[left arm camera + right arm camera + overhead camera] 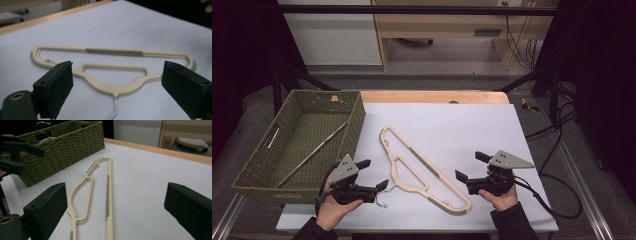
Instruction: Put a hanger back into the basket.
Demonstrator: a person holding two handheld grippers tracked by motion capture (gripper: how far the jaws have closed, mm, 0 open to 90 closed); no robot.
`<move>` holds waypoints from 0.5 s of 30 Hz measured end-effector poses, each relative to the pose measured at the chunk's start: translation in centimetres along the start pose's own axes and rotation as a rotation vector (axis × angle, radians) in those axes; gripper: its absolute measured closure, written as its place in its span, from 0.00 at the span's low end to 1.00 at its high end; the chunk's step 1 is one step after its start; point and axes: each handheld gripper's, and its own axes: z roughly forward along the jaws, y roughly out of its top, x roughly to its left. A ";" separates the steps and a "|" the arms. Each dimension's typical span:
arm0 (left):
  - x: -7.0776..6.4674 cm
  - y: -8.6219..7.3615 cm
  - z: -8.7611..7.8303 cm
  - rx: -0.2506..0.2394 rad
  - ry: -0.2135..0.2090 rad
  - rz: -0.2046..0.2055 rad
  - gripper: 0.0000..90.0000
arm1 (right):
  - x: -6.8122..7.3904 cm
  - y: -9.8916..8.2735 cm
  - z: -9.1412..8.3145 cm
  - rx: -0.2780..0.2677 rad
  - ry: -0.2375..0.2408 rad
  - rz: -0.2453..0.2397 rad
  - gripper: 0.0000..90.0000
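Hanger (424, 170) flat on tabletop (472, 125), long axis 10-to-4 o'clock; hook toward left gripper (373, 175), nearer. Right gripper (472, 167) at 3 o'clock. Both jaws released.

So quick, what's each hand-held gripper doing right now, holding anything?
Left hand-held gripper: open, empty, jaws either side of the cream plastic coat hanger's metal hook.
Right hand-held gripper: open, holding nothing.
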 end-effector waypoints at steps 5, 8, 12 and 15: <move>0.4 -1.2 1.4 0.061 -0.008 -0.009 0.14 | 0.2 -0.2 0.3 0.013 0.002 -0.001 0.06; 0.4 -1.6 1.9 0.080 -0.017 -0.012 0.17 | 0.4 -0.2 0.3 0.010 0.010 -0.004 0.06; 0.2 -2.1 2.7 0.118 -0.023 0.001 0.23 | 0.8 -0.3 0.8 0.024 0.022 -0.014 0.06; 0.1 -2.6 3.5 0.153 -0.030 0.008 0.31 | 1.1 -0.5 1.2 0.041 0.031 -0.020 0.06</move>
